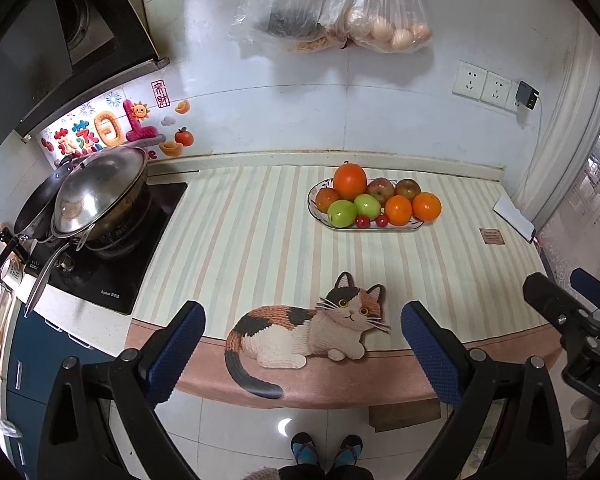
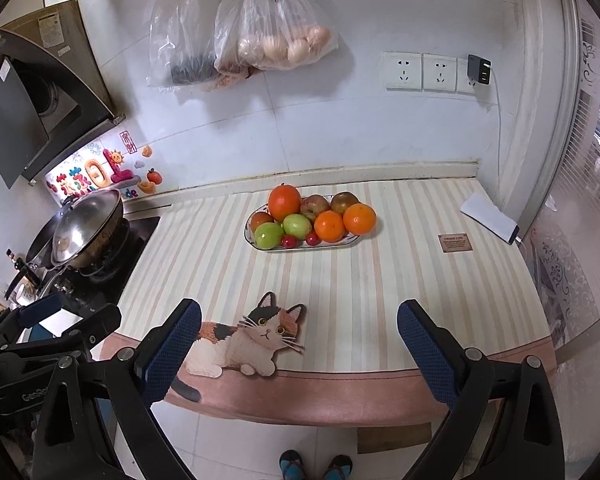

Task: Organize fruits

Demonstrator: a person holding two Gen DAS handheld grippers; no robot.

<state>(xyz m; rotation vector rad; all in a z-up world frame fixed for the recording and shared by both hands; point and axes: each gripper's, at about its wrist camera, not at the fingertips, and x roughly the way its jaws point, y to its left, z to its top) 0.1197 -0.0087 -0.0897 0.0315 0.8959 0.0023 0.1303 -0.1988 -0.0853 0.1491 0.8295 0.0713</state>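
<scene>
An oval white plate at the back of the striped counter mat holds piled fruit: three oranges, one on top, two green apples, reddish apples and two small red fruits. My left gripper is open and empty, held off the counter's front edge, far from the plate. My right gripper is open and empty, also before the front edge.
A stove with lidded wok stands at left. A cat picture marks the mat's front. A white phone and brown label lie at right. Bags hang on the wall.
</scene>
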